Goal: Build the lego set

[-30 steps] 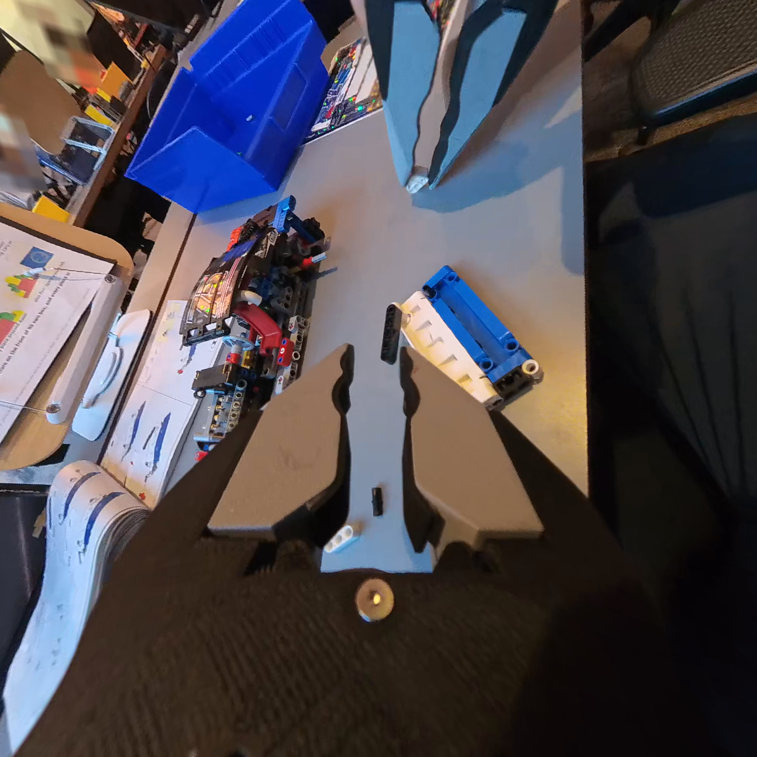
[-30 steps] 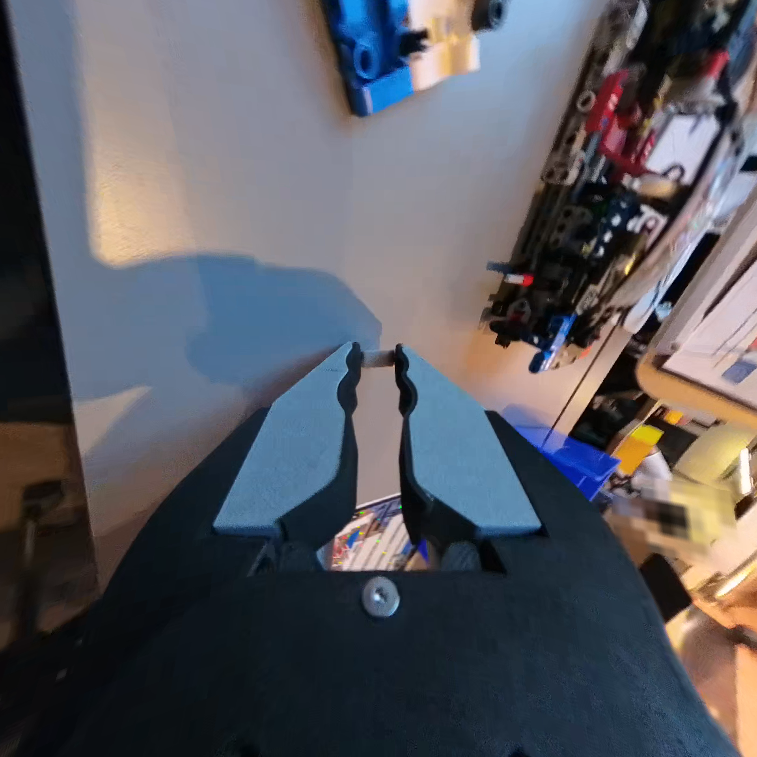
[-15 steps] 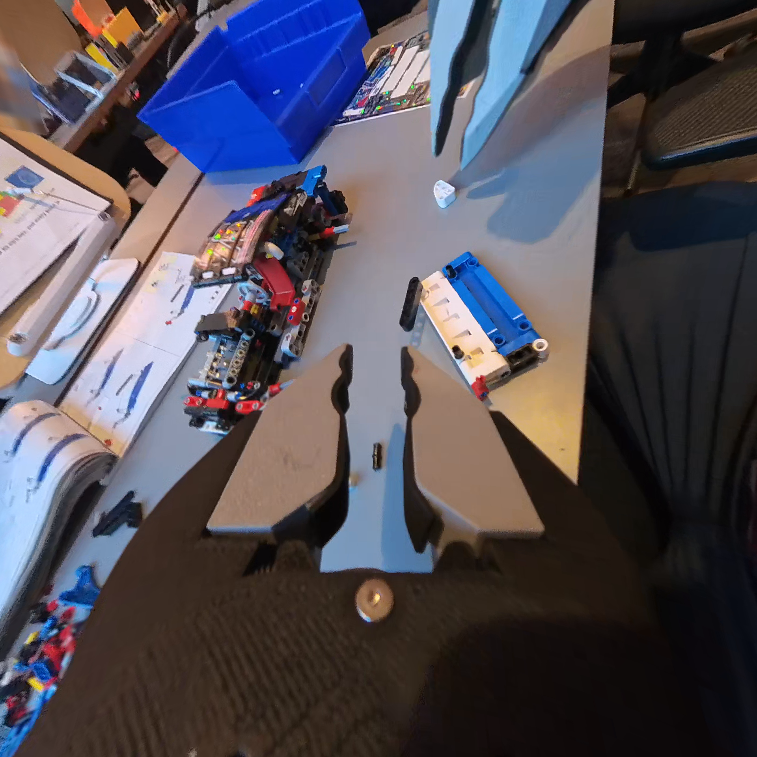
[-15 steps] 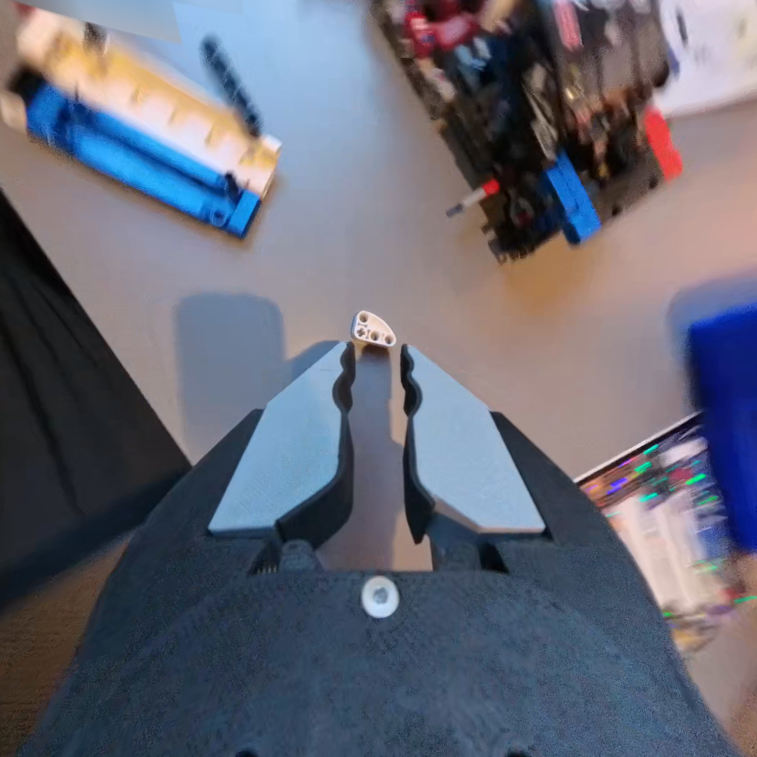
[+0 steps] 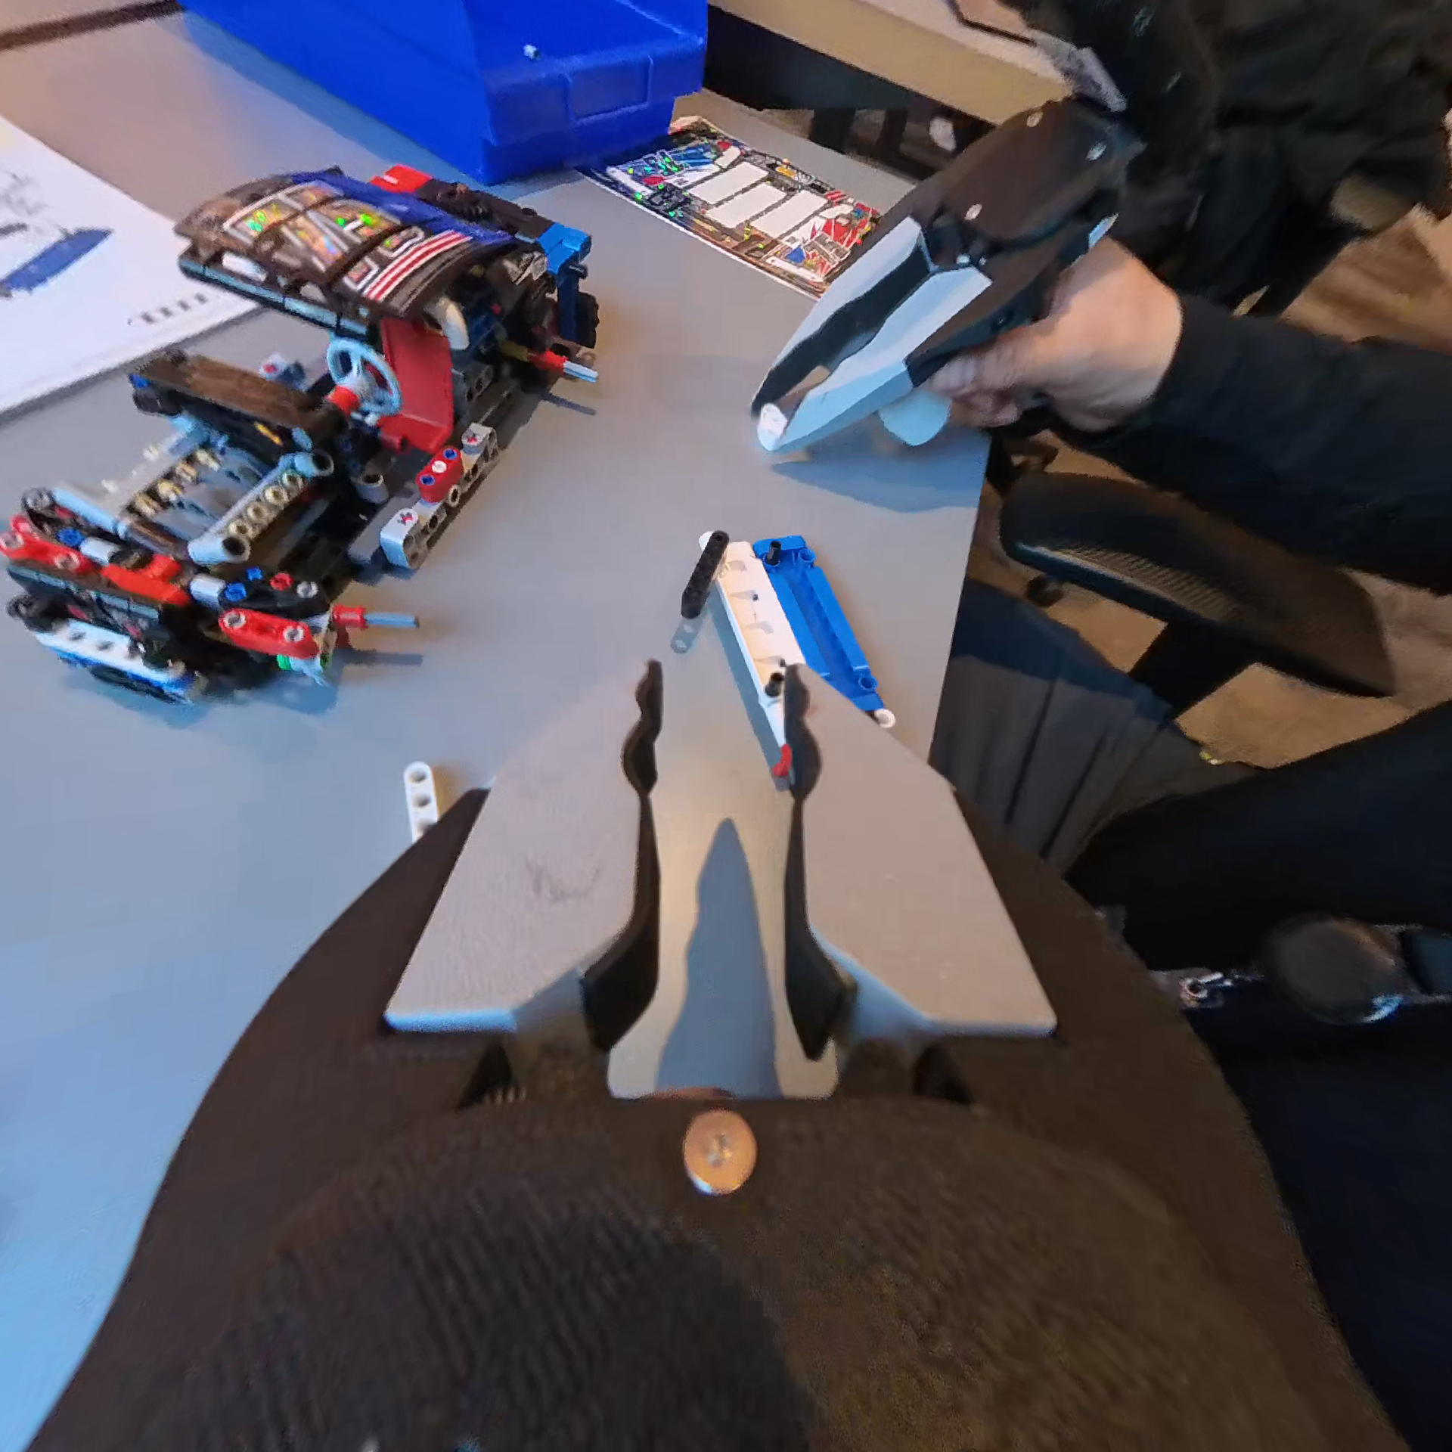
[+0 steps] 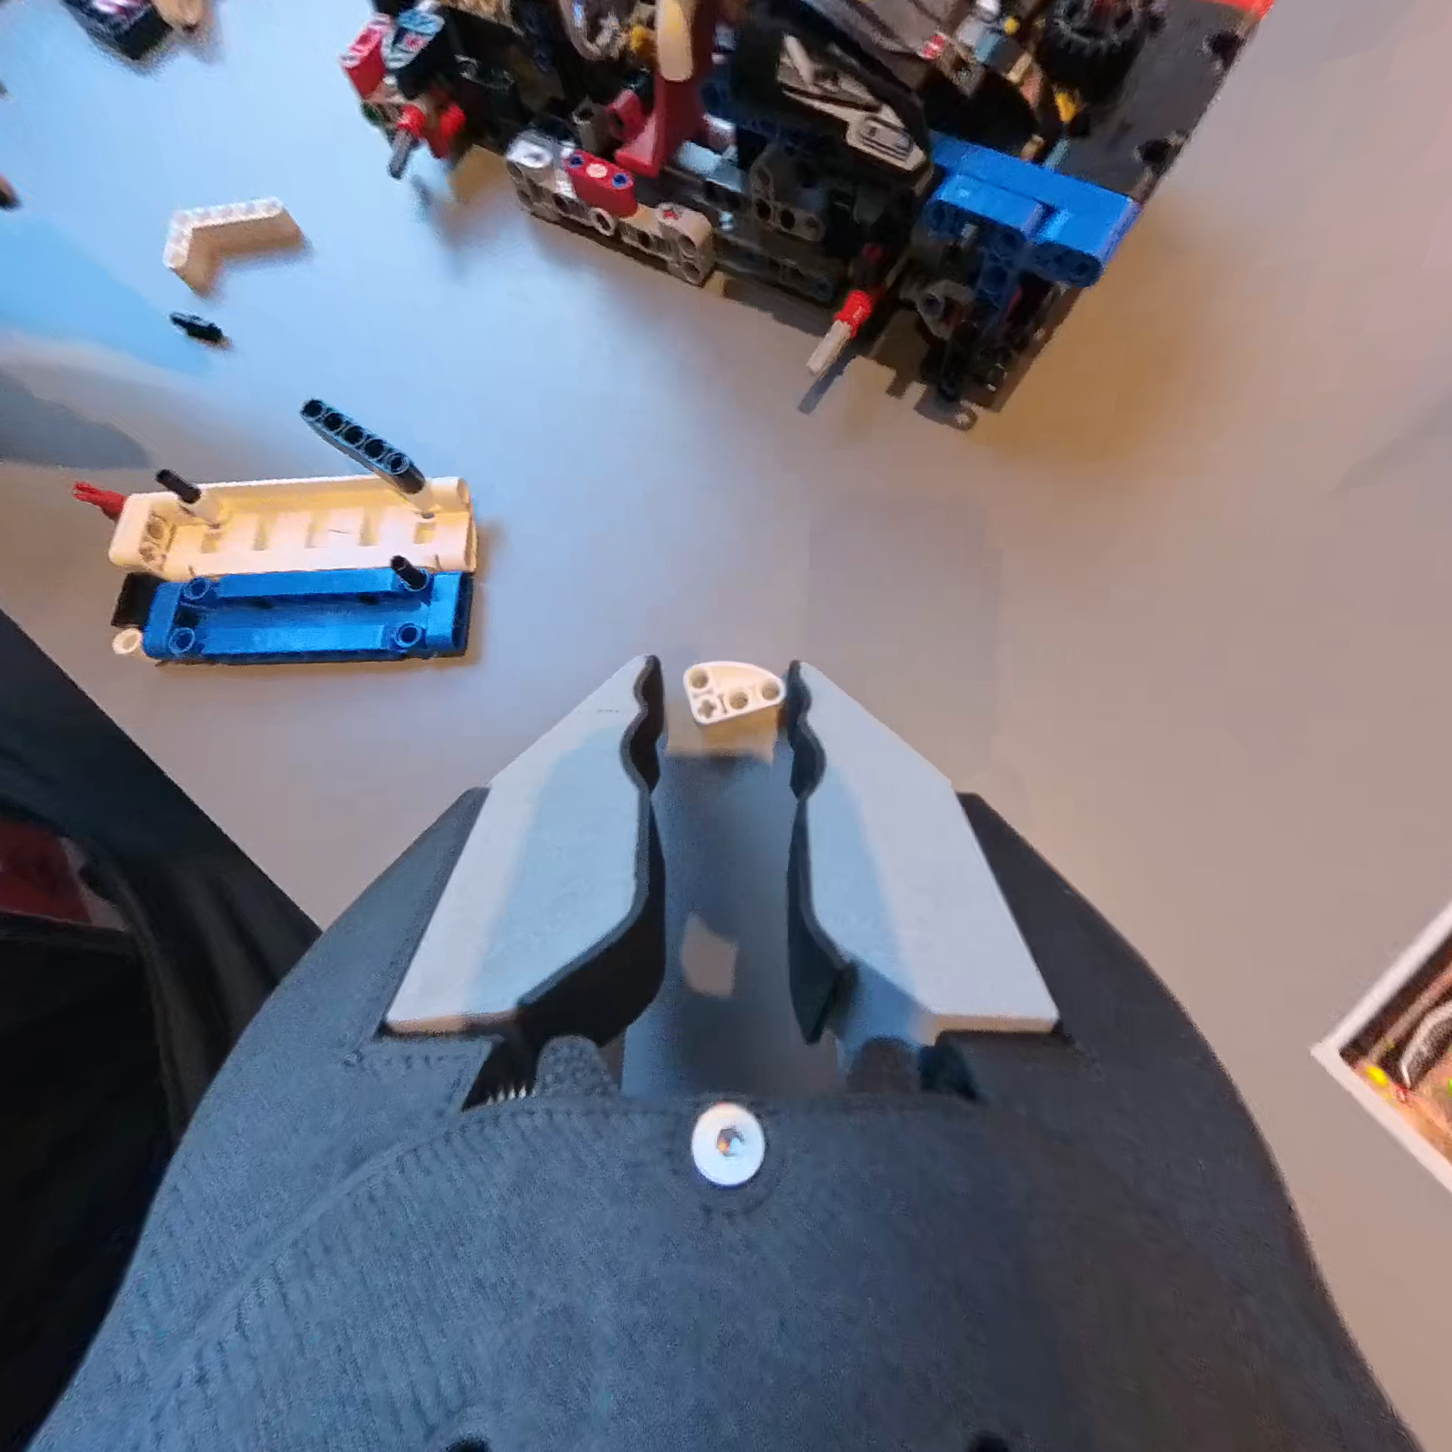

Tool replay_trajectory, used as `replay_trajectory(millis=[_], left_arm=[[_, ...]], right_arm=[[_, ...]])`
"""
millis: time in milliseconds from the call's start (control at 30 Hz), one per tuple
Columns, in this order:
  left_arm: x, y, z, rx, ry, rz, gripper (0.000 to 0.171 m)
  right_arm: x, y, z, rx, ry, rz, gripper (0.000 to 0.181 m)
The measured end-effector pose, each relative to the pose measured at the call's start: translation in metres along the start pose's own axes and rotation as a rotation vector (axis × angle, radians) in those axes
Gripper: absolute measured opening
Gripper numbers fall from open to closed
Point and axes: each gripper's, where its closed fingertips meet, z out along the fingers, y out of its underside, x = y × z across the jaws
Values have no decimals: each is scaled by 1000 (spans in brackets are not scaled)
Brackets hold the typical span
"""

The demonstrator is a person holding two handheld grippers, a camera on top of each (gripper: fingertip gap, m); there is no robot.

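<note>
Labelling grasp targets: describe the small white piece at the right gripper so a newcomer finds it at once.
Start at the half-built lego car on the grey table, then come toward the right gripper. The small white liftarm lies flat on the table between its open fingertips. Unlike the white-and-blue panel assembly to its left, it is a lone rounded wedge with three holes.

My left gripper (image 5: 719, 683): matte black body with a ribbed, layered surface, one silver screw (image 5: 720, 1153) on the midline, two pale grey wedge fingers (image 5: 542, 856) with black wavy inner edges (faint scuffs on one). My right gripper (image 6: 720, 680): same build, charcoal shell, silver screw (image 6: 727, 1143), grey fingers (image 6: 903, 856), black toothed rack at the finger root. The hand (image 5: 1076, 353) gripping it wears a black sleeve (image 5: 1288, 424).
</note>
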Motion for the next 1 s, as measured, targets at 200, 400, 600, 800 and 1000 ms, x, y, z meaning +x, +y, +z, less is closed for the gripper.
replay_trajectory(millis=[200, 400, 600, 800, 1000], left_arm=[[-6, 11, -10, 54, -33, -101, 25], [-14, 26, -10, 13, -92, -86, 24], [-18, 22, -8, 20, -133, -33, 22], [-12, 21, -8, 27, -176, 70, 17], [-6, 22, -5, 16, -145, 101, 13]], right_arm=[[0, -7, 5, -20, -25, -113, 27], [1, -3, -9, 51, -14, -89, 27], [16, -12, -23, 183, 37, 13, 28], [19, -15, -25, 208, 12, 50, 27], [20, -14, -24, 203, 36, 40, 27]])
